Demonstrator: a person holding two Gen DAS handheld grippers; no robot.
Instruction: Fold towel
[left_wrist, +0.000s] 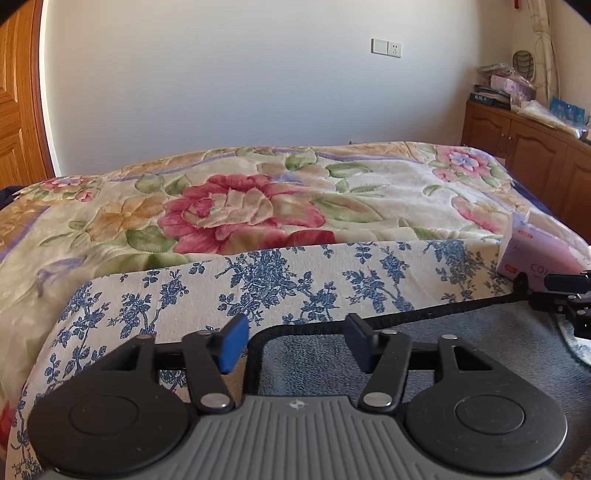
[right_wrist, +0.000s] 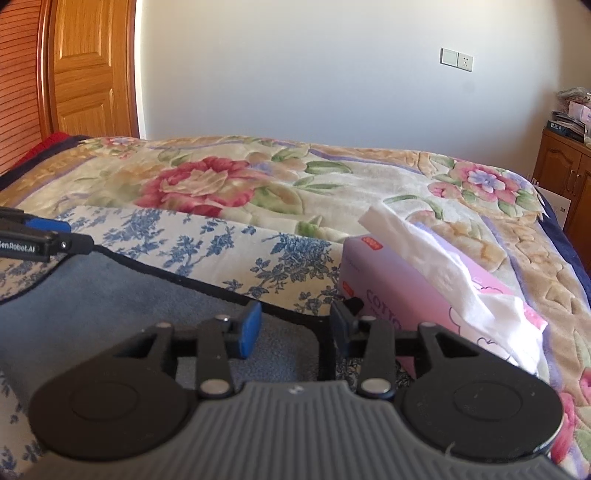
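A grey-blue towel with a black hem (left_wrist: 461, 343) lies flat on a white cloth with blue flowers (left_wrist: 280, 280) on the bed. My left gripper (left_wrist: 295, 341) is open, its fingers straddling the towel's far left corner just above it. My right gripper (right_wrist: 293, 328) is open over the towel's far right corner (right_wrist: 110, 295). Each gripper shows at the edge of the other's view: the right one in the left wrist view (left_wrist: 561, 295), the left one in the right wrist view (right_wrist: 40, 236). Nothing is held.
A pink tissue box (right_wrist: 424, 295) with white tissue sticking out stands right beside the right gripper. A floral blanket (left_wrist: 240, 206) covers the bed. A wooden cabinet (left_wrist: 524, 144) with clutter stands at the right, a wooden door (right_wrist: 92, 66) at the left.
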